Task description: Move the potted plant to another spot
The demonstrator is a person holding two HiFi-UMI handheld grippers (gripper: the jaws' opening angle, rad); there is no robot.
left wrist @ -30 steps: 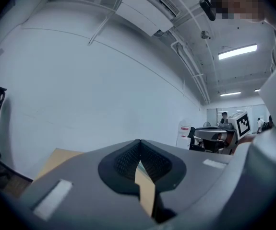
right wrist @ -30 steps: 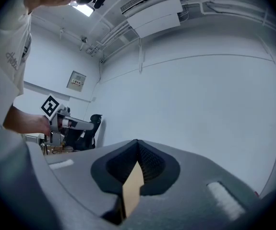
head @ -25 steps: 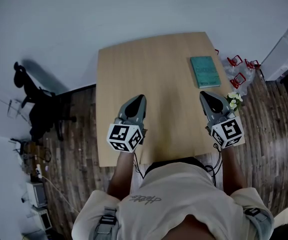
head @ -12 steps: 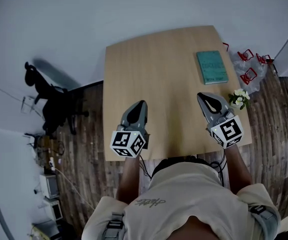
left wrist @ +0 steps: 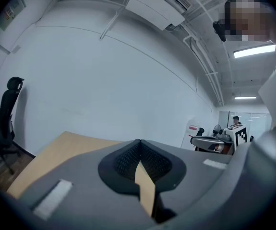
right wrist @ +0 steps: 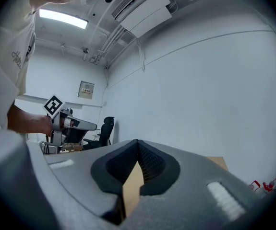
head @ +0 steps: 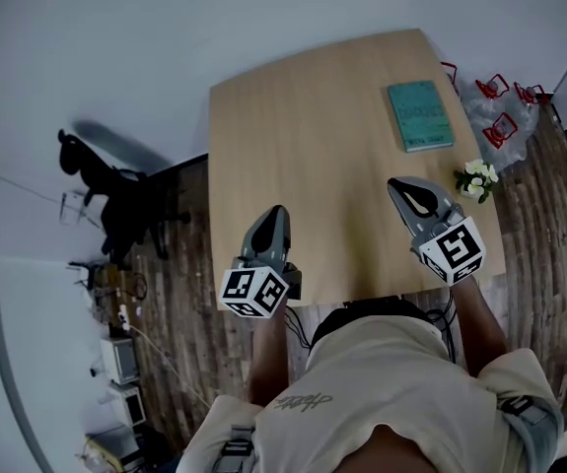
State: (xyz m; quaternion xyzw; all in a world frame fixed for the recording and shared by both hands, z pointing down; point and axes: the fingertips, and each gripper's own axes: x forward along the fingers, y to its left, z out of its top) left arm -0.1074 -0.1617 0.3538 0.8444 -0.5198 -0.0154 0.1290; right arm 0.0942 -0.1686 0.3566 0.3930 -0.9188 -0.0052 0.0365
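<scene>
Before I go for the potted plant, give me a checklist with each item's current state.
1. Right gripper open for the grasp: not ok, jaws shut, empty.
2. Left gripper out of the way: ok, shut, empty, at the table's near side.
3. Potted plant located: ok, at the table's right edge.
4. Plant in the right gripper view: not ok.
5. Pot's seating: cannot tell, only flowers show.
6. Book clear of it: ok, apart.

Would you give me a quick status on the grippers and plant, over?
Left gripper shut, empty. Right gripper shut, empty, short of the potted plant at the table's right edge. Book beyond, not in the way.
</scene>
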